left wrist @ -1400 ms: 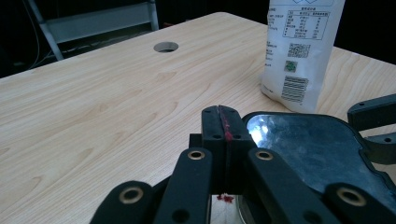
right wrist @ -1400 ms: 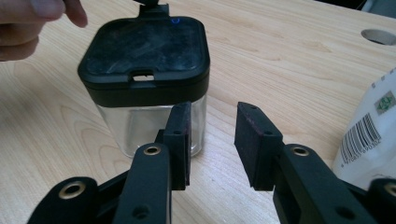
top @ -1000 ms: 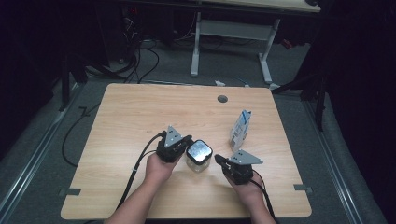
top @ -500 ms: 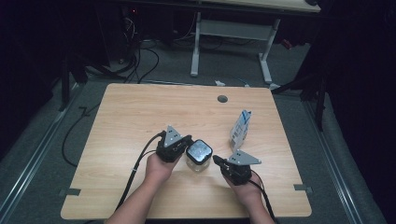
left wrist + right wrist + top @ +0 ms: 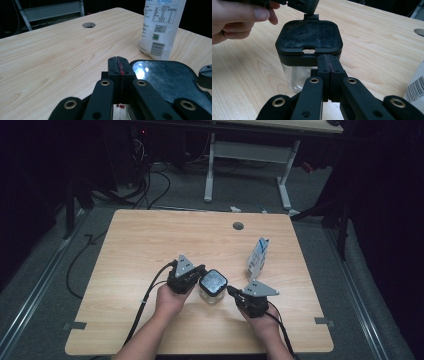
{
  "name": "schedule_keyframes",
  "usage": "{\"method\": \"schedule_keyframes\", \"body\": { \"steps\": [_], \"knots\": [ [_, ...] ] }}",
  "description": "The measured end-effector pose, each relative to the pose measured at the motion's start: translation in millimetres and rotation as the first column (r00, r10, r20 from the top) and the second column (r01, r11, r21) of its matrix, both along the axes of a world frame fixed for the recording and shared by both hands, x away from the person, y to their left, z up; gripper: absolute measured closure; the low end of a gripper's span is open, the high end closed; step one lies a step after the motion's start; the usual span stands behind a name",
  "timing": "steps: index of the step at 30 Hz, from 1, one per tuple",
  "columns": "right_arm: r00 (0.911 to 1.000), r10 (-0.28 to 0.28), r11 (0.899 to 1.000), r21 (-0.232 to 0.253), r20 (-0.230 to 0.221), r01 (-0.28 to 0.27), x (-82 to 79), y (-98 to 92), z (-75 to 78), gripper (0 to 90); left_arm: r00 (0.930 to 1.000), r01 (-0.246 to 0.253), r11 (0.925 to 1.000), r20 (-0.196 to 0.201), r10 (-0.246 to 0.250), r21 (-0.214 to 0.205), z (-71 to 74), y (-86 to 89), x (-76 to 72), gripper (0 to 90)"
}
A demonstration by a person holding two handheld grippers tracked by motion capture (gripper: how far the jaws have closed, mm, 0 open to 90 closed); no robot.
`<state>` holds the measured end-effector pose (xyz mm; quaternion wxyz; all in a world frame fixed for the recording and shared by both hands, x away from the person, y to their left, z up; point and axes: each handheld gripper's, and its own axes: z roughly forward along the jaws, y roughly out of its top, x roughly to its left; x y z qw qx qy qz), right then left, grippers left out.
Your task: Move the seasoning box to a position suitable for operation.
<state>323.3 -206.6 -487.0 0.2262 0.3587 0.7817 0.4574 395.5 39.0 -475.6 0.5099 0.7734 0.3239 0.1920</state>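
1. High view: a clear jar with a black square lid (image 5: 212,283) stands on the wooden counter (image 5: 150,240), toward the near edge and about midway across.
2. Left claw (image 5: 200,276) sits just beside the jar on its left, with the person's left hand (image 5: 170,300) wrapped around its body.
3. Right claw (image 5: 231,291) sits at the jar's right, held by the right hand (image 5: 262,322), with its tip at the lid's edge.
4. Left gripper view: the left claw (image 5: 119,65) has its 2 jaws pressed together with nothing between them, and the shiny lid (image 5: 170,80) lies just to one side of the tips.
5. Right gripper view: the right claw (image 5: 329,63) is likewise pressed together and empty, its tip right up against the front rim of the lid (image 5: 309,37); whether it touches I cannot tell.
6. Below that lid the jar's clear glass body (image 5: 298,77) rests on the counter.
7. A white pouch with blue print (image 5: 258,258) stands upright on the counter, behind and to the right of the jar, apart from it.
8. A round cable hole (image 5: 238,226) sits in the counter near the far edge.
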Motion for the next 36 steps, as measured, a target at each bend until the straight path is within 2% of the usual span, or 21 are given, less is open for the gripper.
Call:
{"method": "schedule_keyframes", "body": {
  "steps": [21, 36],
  "knots": [
    [0.9999, 0.003, 1.0, 0.015, 0.011, -0.004, 1.6, 1.5, 2.2, 89.6, 1.0, -0.002, 1.0, -0.002, 0.002, -0.004, -0.6, 0.4, 0.2, 90.0],
    [0.9999, 0.006, 1.0, 0.002, 0.01, -0.006, 2.4, 2.4, 3.4, 89.7, 1.0, -0.003, 1.0, -0.005, 0.003, -0.005, -0.5, 0.6, 0.5, 90.0]
  ]
}}
